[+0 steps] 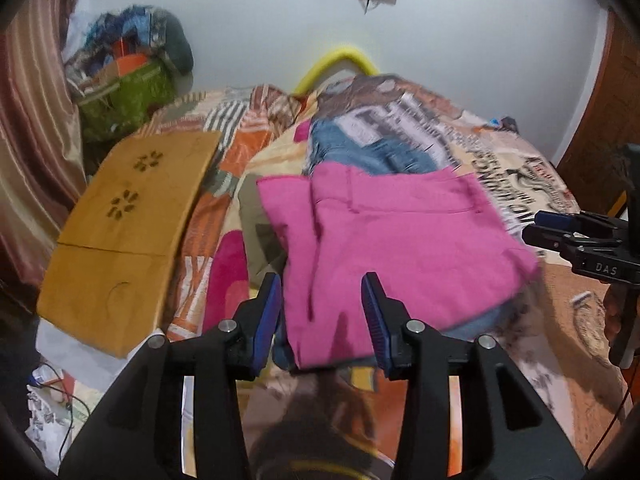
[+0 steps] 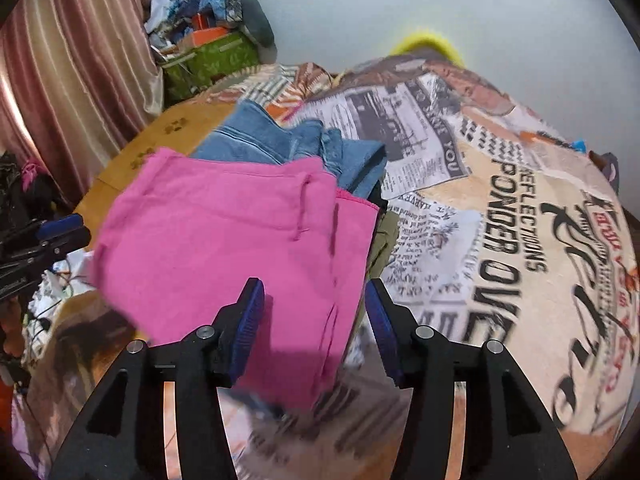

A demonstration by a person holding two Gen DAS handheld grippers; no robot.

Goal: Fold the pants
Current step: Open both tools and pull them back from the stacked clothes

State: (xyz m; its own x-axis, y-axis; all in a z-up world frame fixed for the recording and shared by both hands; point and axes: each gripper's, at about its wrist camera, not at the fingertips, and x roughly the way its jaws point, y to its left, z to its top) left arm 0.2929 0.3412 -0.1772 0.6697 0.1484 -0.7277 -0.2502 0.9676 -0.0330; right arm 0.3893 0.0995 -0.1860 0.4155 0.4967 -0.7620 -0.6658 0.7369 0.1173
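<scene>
Lying folded into a rough rectangle on the bed, the pink pants (image 1: 384, 236) show a soft, matte weave, with a seam and a waistband line running across the top part. Beneath and behind them sits a pile of blue denim (image 2: 280, 140), thicker and faded, its folds bunched up. The left gripper (image 1: 322, 320) hangs over the near edge of the pink cloth, its black arms ending in ribbed blue pads (image 1: 267, 316) that stand apart; the fabric shows between them, but the pads do not press on it. The right gripper (image 2: 314, 320) hovers at the other near corner, its jaws likewise spread, pink cloth in the gap and nothing clamped. In the left view the right tool's black body carries the letters "DAS". The blanket (image 2: 520, 240) under everything is fuzzy and printed like old newspaper, with bold words "REFLECTIONS" and "PONDER OVE" readable, plus smaller blurred type. A flat piece of brown cardboard (image 1: 128, 232) with punched flower-like holes lies to the left on the bed, and a striped satin curtain (image 2: 72, 60) hangs beyond it, glossy and pleated.
</scene>
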